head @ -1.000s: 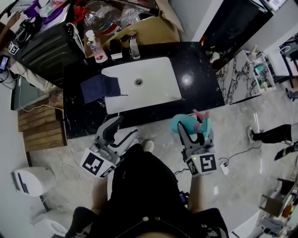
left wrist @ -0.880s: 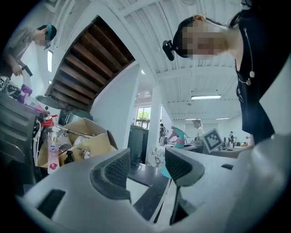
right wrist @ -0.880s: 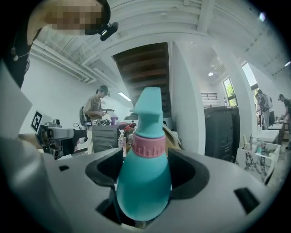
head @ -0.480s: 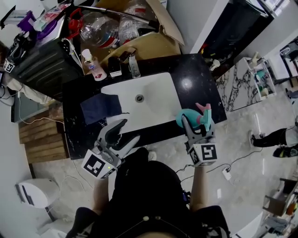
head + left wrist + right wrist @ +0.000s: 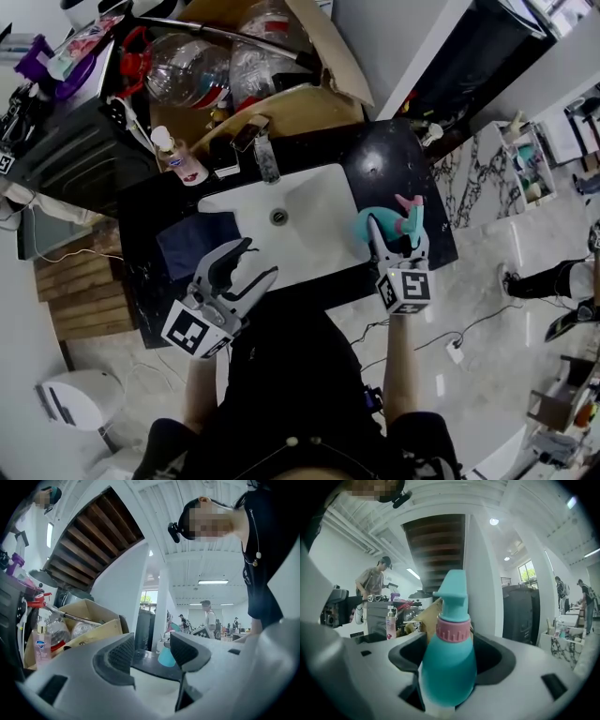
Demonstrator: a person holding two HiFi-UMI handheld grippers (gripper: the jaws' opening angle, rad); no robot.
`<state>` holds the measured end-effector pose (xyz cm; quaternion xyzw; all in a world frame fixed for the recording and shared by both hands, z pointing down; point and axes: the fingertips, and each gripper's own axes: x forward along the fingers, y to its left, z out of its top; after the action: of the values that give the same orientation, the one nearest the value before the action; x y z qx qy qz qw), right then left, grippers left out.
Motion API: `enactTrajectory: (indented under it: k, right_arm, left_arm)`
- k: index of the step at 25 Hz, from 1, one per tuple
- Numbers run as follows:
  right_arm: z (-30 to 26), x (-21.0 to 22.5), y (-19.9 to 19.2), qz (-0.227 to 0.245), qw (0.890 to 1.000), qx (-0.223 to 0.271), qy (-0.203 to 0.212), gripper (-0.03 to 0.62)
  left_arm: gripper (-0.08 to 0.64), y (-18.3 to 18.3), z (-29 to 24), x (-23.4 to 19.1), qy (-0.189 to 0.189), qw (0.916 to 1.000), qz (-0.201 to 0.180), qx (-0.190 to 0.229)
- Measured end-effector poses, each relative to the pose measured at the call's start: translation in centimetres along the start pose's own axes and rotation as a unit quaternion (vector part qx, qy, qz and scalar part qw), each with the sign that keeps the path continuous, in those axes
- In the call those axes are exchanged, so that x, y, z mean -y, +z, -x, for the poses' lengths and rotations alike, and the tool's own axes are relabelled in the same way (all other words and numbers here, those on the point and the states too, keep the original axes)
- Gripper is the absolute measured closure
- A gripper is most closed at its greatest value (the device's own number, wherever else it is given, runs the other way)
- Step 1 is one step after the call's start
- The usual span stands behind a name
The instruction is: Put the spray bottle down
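Note:
The spray bottle (image 5: 377, 228) is teal with a pink collar and a pink trigger. My right gripper (image 5: 394, 242) is shut on its body and holds it upright over the black counter (image 5: 394, 159), just right of the white sink (image 5: 314, 192). In the right gripper view the spray bottle (image 5: 452, 625) fills the gap of the right gripper (image 5: 451, 657). Whether its base touches the counter cannot be told. My left gripper (image 5: 255, 262) stands open and empty over the sink's front edge. The left gripper (image 5: 152, 656) sees the teal spray bottle (image 5: 166, 658) beyond its jaws.
A dark blue cloth (image 5: 195, 241) lies on the counter left of the sink. The faucet (image 5: 263, 155) and a soap pump bottle (image 5: 174, 156) stand at the back. Behind them is a cardboard box (image 5: 291, 105) with plastic bottles. A marble shelf (image 5: 487, 169) is at right.
Both grippers have moved forward to the counter. The right one carried the spray bottle from over the floor to above the counter beside the sink. The left stayed open.

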<state>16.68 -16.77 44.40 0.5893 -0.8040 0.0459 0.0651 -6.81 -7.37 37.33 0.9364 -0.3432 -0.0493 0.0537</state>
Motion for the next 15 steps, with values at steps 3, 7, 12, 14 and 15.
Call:
enactTrajectory:
  k: [3,7,12,14,15]
  right_arm:
    - [-1.9,1.4,-0.8,-0.001,1.0,-0.006,-0.007,0.278]
    - [-4.3,2.9,-1.9,-0.001,1.0,-0.014,-0.01,0.278]
    - [-7.3,4.4,-3.1,-0.003,1.0,-0.022,-0.012,0.278]
    - [-8.4,4.7,-3.7,0.002,1.0,-0.028,-0.006,0.278]
    - [-8.9,4.9,-4.0,0.005,1.0,-0.03,-0.004,0.278]
  left_arm:
    - [0.321,-0.5,-1.0,-0.6,0.006,0.9999,0.008,-0.009]
    - [0.319,-1.0,-2.2,-1.1,0.018,0.9996,0.02,-0.014]
    - [0.321,-2.2,-3.6,-2.3,0.031,0.9988,0.032,-0.022]
    - [0.321,-2.6,-4.4,-2.7,0.035,0.9984,0.036,-0.028]
    - [0.321,-2.8,-4.9,-2.8,0.036,0.9982,0.037,-0.031]
